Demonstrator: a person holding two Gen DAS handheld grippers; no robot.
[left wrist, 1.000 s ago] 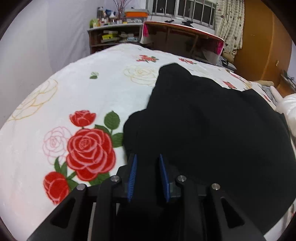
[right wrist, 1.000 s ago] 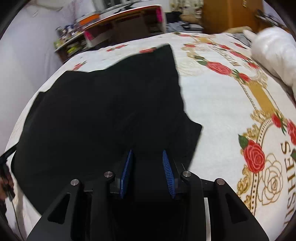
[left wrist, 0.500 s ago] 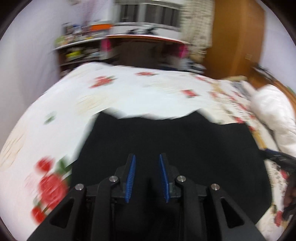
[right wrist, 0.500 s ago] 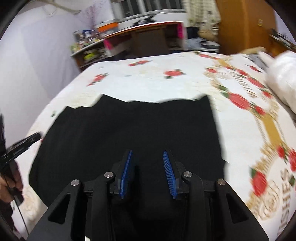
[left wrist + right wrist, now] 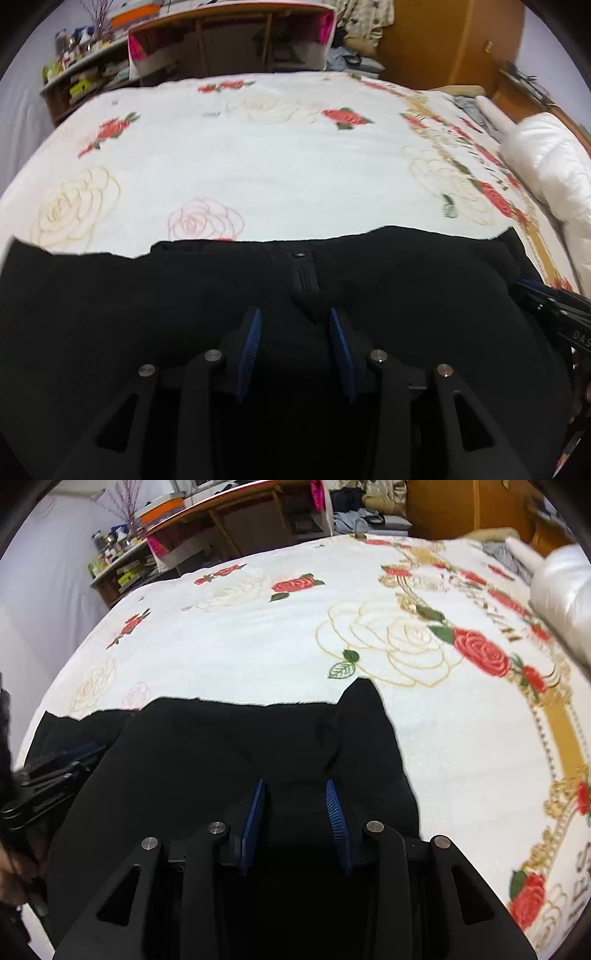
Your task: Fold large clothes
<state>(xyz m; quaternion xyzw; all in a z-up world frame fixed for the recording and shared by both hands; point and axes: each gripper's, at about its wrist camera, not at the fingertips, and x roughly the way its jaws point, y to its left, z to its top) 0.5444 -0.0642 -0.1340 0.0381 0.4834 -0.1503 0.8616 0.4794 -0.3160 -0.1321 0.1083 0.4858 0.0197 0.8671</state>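
Note:
A large black garment (image 5: pixel 147 314) lies on the bed, filling the near half of both views; it also shows in the right wrist view (image 5: pixel 229 753). A waistband with a button and fly (image 5: pixel 303 271) faces up in the left wrist view. My left gripper (image 5: pixel 295 350) hovers over the garment's middle, jaws apart, nothing between the blue pads. My right gripper (image 5: pixel 295 823) hovers near the garment's right edge, jaws apart and empty. Each gripper shows at the other view's edge: the right one (image 5: pixel 554 310), the left one (image 5: pixel 51 771).
The bed has a white blanket with red and cream roses (image 5: pixel 406 642). A white puffy bundle (image 5: pixel 546 162) lies at the right side. A desk (image 5: pixel 229 40) and cluttered shelves (image 5: pixel 74 81) stand beyond the bed's far end. A wooden wardrobe (image 5: pixel 443 40) is at the back right.
Both grippers have swung and pulled back; the garment's far edge now lies lower in view, with more bare blanket beyond it. Both jaws stay apart.

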